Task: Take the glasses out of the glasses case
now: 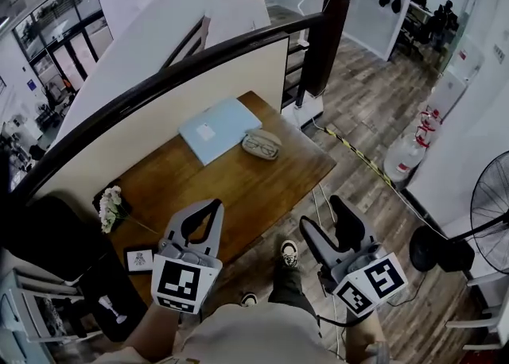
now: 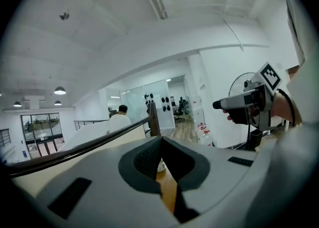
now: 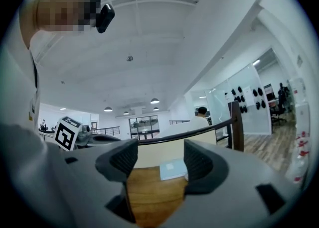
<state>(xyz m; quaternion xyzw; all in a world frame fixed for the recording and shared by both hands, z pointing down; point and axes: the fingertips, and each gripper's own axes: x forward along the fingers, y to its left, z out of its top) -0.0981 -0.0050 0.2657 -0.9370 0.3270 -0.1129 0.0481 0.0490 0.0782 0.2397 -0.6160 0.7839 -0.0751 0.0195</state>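
I held my left gripper (image 1: 213,206) with its jaws pressed together and empty, and my right gripper (image 1: 322,213) with its jaws apart, nothing between them. The glasses case (image 1: 261,145) lay at the far end of the worktop (image 1: 238,187), just beside a pale blue notebook (image 1: 216,128), well apart from both.

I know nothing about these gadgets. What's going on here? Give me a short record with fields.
place: wooden table beside a dark railing
glasses case: at the table's far side, next to a light blue notebook; glasses show on it, untouched
left gripper: jaws together, nothing held, near the table's near edge
right gripper: jaws apart, nothing between them, off the table's near right edge
also on table: small flowers, framed picture
task stage: not yet started
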